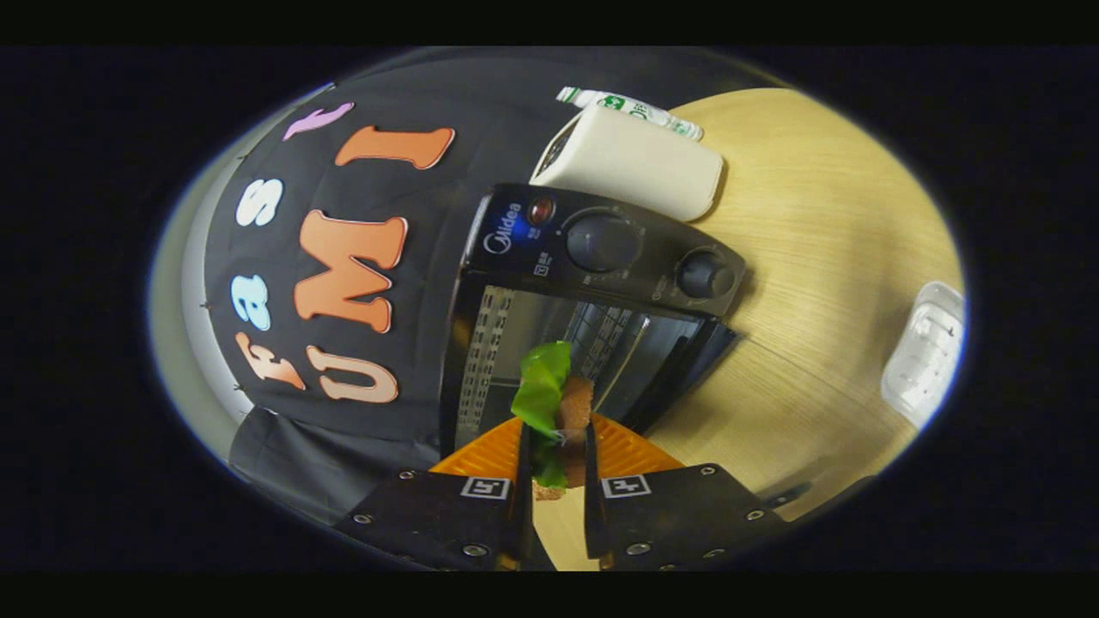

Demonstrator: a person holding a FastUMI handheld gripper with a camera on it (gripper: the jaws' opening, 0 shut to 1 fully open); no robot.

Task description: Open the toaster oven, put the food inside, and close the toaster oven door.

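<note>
My gripper (556,433) is shut on the food (554,395), a sandwich with a green lettuce leaf and a brown bread layer, pinched between both fingers. Just beyond it stands the black toaster oven (592,257), seen rolled on its side by the tilt of the camera. Its door (678,369) hangs open, showing the metal cavity and wire rack (601,330). The sandwich's front end sits at the mouth of the cavity. Two dark knobs (601,242) and a red lamp line the control panel.
The oven rests on a light wooden table (824,257). A cream box-shaped appliance (631,167) and a plastic bottle (635,107) lie behind the oven. A clear plastic container (927,352) sits apart on the table, far from the oven.
</note>
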